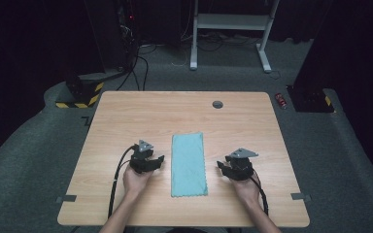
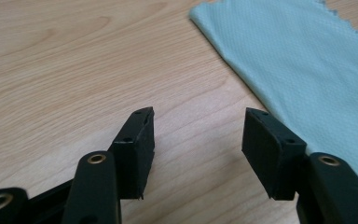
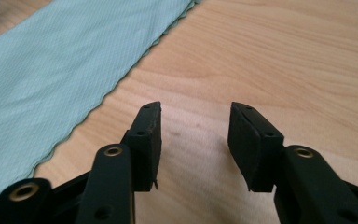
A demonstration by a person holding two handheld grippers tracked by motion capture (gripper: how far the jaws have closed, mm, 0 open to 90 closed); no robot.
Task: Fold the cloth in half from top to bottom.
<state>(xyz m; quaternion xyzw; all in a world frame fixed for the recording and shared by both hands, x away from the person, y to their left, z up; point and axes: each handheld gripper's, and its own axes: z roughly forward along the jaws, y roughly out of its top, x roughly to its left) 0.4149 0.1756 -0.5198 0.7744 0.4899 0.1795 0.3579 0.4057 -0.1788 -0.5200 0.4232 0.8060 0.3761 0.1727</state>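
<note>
While cloth (image 1: 189, 164) lies flat | left gripper (image 1: 156, 160) spread, empty | right gripper (image 1: 222, 167) spread, empty | forearms cut off below.

So we've got a light wood table (image 1: 126, 204) with rounded corners, a small round grey cap (image 1: 217, 104) set near its far edge and bits of grey tape (image 1: 66, 198) at both near corners, all sitting on dark grey carpet (image 1: 349, 160). Past the far edge we see a white desk frame (image 1: 230, 29), a dark rack (image 1: 111, 29) with cables (image 1: 141, 68) spilling onto the floor, and a black-and-yellow striped base (image 1: 80, 94) off the far left corner. Room's really dim back there, and a red can (image 1: 281, 100) lies on the floor off the far right corner.
</note>
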